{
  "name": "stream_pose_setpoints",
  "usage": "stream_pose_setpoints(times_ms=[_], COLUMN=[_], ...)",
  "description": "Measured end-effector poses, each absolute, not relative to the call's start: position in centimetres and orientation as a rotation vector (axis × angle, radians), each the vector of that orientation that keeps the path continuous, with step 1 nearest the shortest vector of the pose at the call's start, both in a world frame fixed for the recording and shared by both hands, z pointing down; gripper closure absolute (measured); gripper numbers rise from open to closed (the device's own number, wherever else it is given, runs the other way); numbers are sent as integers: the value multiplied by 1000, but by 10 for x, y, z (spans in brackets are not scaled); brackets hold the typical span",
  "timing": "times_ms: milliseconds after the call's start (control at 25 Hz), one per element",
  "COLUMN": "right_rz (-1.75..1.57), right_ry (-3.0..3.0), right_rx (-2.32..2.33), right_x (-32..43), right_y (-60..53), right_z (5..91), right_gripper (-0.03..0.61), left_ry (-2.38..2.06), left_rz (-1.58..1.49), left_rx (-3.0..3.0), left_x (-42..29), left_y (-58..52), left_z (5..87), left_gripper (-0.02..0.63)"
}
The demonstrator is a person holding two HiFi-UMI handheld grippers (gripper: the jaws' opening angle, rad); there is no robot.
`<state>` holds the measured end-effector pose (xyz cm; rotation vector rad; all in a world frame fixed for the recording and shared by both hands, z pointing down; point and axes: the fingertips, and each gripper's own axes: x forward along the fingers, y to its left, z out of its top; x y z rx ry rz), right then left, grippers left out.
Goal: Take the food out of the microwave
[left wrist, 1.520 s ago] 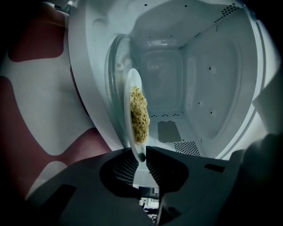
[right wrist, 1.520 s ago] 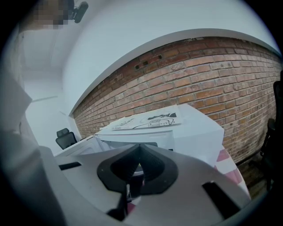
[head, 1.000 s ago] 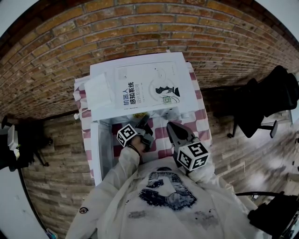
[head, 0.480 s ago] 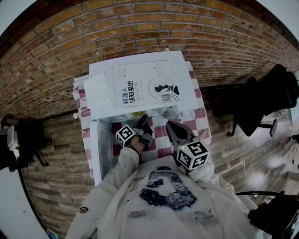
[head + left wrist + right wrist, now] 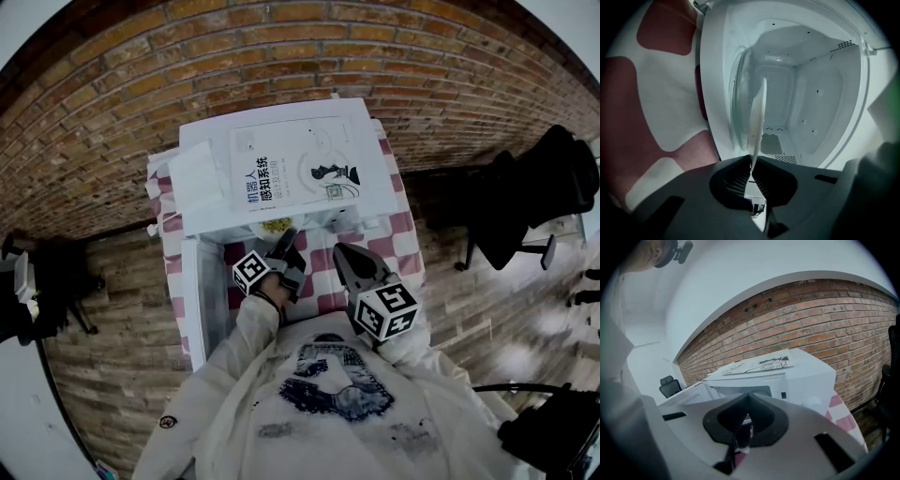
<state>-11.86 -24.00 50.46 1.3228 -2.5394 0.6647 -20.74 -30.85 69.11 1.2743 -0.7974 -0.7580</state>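
Note:
The white microwave (image 5: 202, 178) stands on a red-and-white checked cloth (image 5: 398, 248) with its door (image 5: 192, 300) swung open to the left. In the head view, yellow food (image 5: 277, 225) shows at the oven's mouth, just under the top edge. My left gripper (image 5: 287, 240) reaches into that mouth. In the left gripper view it (image 5: 751, 161) is shut on the rim of a thin white plate (image 5: 758, 117), seen edge-on before the empty white cavity (image 5: 811, 103). My right gripper (image 5: 340, 253) hangs shut and empty in front of the microwave (image 5: 787, 376), to the right.
A large printed sheet or book (image 5: 300, 169) lies on top of the microwave. A brick wall (image 5: 300, 56) runs behind the table. A black office chair (image 5: 534, 197) stands at the right and dark gear (image 5: 37, 281) on the wooden floor at the left.
The left gripper has edged a little farther toward the microwave's mouth, and the yellow food shows more plainly there. The right gripper has kept still.

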Motion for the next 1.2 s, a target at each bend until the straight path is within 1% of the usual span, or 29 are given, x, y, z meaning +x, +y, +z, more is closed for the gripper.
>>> stream_pose_setpoints(times_ms=[840, 1200], right_rz=[668, 670], right_ry=[-2633, -2674], right_rx=[1251, 1189], right_x=[-120, -92], right_y=[-195, -161], right_z=[496, 489], right_gripper=[565, 565], left_ry=[-783, -823], left_rz=[-802, -855], left_rx=[1313, 1292], left_x=[-198, -181], left_y=[-250, -207], left_z=[650, 633], left_gripper=[597, 597])
